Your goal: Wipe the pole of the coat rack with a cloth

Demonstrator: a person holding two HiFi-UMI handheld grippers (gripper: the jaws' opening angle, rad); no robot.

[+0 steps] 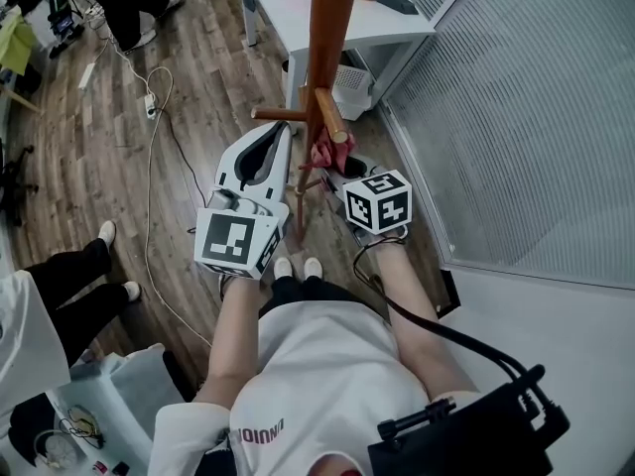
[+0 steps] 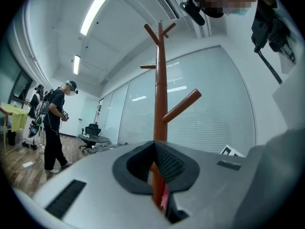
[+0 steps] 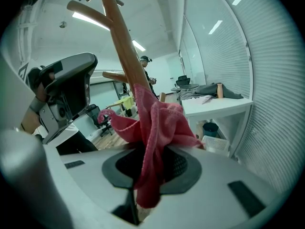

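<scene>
Reaches forward and down with both forearms, elbows kept close in. Clamps the left gripper (image 2: 155, 173) shut on the reddish-brown wooden coat-rack pole (image 2: 161, 104), below an upslanting peg. Pinches the crumpled pink cloth (image 3: 159, 123) in the closed right gripper (image 3: 150, 175), pressing it against the pole just beside the left one. Stands hemmed in by a white slatted glass wall (image 1: 526, 117) to the right, a white table (image 1: 382, 23) beyond the rack, a white cable (image 1: 149, 206) trailing over the wood floor at left, and a bystander's black-trousered legs (image 1: 74, 271).

pole (image 1: 330, 28): held in left gripper (image 1: 280, 139)
cloth (image 3: 155, 120): pinched in right gripper (image 3: 147, 171), pressed against pole at right
table (image 1: 288, 18): set behind pole
</scene>
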